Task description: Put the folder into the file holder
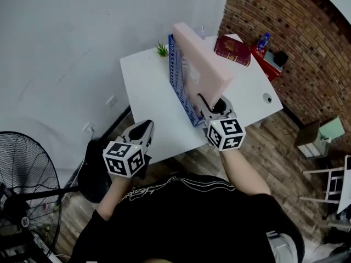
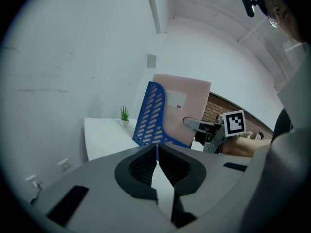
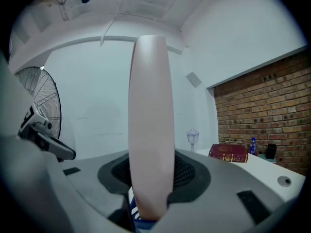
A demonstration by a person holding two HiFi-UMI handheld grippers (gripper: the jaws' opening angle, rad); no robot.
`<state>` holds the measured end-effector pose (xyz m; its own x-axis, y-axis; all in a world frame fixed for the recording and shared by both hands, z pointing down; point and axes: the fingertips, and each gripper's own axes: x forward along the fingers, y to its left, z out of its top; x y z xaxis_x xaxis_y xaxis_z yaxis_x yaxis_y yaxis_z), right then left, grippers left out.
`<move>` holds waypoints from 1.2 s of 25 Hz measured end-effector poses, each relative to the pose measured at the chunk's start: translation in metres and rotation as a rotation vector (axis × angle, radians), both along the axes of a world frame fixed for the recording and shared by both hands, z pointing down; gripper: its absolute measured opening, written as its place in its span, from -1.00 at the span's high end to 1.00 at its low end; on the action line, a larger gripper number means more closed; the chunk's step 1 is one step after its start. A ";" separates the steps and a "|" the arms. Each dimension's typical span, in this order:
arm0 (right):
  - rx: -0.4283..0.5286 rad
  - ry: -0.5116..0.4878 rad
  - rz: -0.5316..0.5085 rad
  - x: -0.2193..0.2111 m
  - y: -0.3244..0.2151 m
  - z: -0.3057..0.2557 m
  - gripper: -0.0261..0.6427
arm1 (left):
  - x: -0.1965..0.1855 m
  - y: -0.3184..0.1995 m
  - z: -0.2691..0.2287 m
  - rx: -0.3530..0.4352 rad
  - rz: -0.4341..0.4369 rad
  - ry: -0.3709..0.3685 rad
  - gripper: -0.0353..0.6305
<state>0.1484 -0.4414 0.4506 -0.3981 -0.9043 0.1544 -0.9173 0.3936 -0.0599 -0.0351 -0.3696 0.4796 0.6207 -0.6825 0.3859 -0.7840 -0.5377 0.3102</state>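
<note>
A pink folder [image 1: 204, 64] stands on edge, its lower part down behind the perforated side of the blue file holder [image 1: 178, 81] on the white table [image 1: 145, 95]. My right gripper [image 1: 211, 104] is shut on the folder's near edge; in the right gripper view the folder [image 3: 150, 125] fills the gap between the pads. My left gripper [image 1: 143, 127] hovers shut and empty at the table's near edge, left of the holder. In the left gripper view, the holder [image 2: 151, 113], the folder [image 2: 188, 103] and the right gripper [image 2: 195, 125] lie ahead of its touching jaws.
A small potted plant [image 1: 162, 50] stands at the holder's far end. A red book [image 1: 232, 50] lies at the table's far right corner, with a blue bottle [image 1: 264, 40] beyond it. A black floor fan [image 1: 24, 174] stands at the left, and a brick wall [image 1: 307, 43] at the right.
</note>
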 end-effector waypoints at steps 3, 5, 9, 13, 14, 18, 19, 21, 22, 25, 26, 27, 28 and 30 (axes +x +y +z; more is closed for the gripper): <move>-0.038 0.024 -0.004 -0.001 0.001 0.011 0.42 | 0.002 -0.001 0.002 0.001 0.005 0.002 0.78; -0.067 0.043 -0.008 -0.002 0.001 0.019 0.41 | 0.002 -0.002 0.004 -0.001 0.006 0.005 0.78; -0.120 0.089 -0.020 -0.004 0.003 0.031 0.40 | 0.004 -0.001 0.008 -0.007 0.007 0.012 0.78; -0.124 0.101 -0.024 -0.003 0.001 0.032 0.39 | 0.003 -0.003 0.008 -0.008 0.002 0.018 0.78; -0.121 0.101 -0.025 -0.003 0.001 0.033 0.39 | 0.002 -0.004 0.008 -0.007 0.001 0.019 0.78; -0.121 0.108 -0.034 -0.004 0.001 0.033 0.35 | 0.001 -0.003 0.008 -0.006 -0.001 0.023 0.78; -0.123 0.109 -0.036 -0.004 0.001 0.033 0.30 | 0.001 -0.003 0.007 -0.007 -0.001 0.024 0.78; -0.122 0.100 -0.039 -0.004 0.001 0.030 0.27 | 0.000 -0.002 0.006 -0.008 0.000 0.024 0.78; -0.117 0.088 -0.038 -0.003 0.003 0.027 0.13 | -0.001 -0.001 0.005 -0.009 0.001 0.022 0.78; -0.094 0.036 -0.029 0.003 0.011 0.015 -0.19 | -0.001 0.004 0.002 -0.009 0.011 0.016 0.78; -0.088 0.034 -0.028 0.005 0.017 0.012 -0.22 | 0.000 0.005 0.000 -0.009 0.016 0.015 0.78; -0.087 0.040 -0.030 0.006 0.023 0.010 -0.22 | 0.001 0.006 -0.001 -0.009 0.021 0.015 0.78; -0.087 0.049 -0.034 0.006 0.030 0.007 -0.22 | 0.002 0.007 -0.002 -0.009 0.026 0.017 0.78; -0.085 0.053 -0.055 0.004 0.048 -0.001 -0.15 | 0.004 0.012 -0.006 -0.010 0.037 0.022 0.78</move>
